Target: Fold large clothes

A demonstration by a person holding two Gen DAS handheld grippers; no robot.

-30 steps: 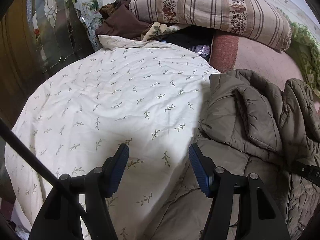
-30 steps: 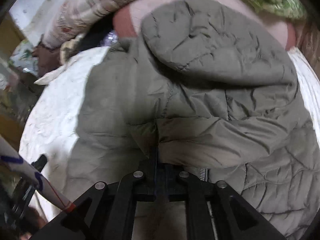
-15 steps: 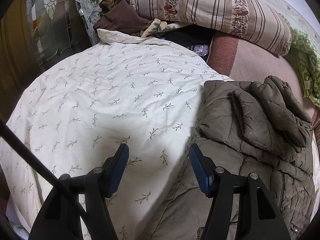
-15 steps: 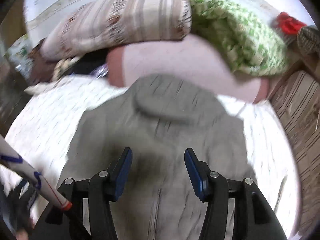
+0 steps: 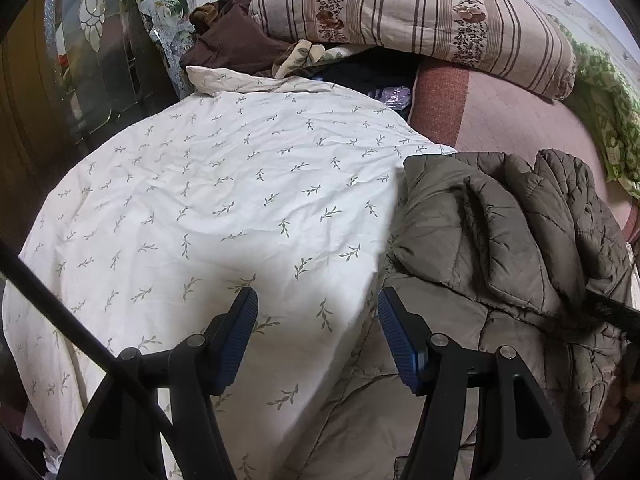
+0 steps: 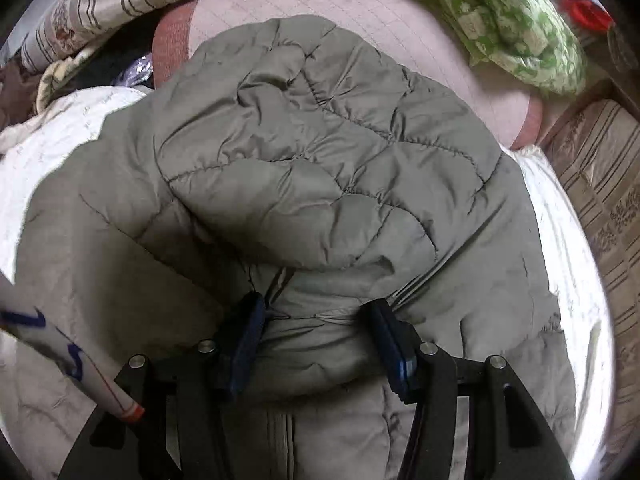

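quilted jacket [image 6: 312, 184] fold between spread right gripper [image 6: 318, 330] fingers

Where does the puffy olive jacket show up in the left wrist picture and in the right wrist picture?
Left wrist view: the jacket lies at the right, beside the leaf-print sheet.
Right wrist view: the jacket fills the middle, its hood folded toward the camera, a bulge of it between the open jaws of the right gripper.
Shared landmark: the striped quilt, at the top in both views.

1 quilted jacket [image 6: 312, 168], 1 leaf-print sheet [image 5: 208, 200] — 1 striped pillow [image 5: 420, 20], 2 grippers.
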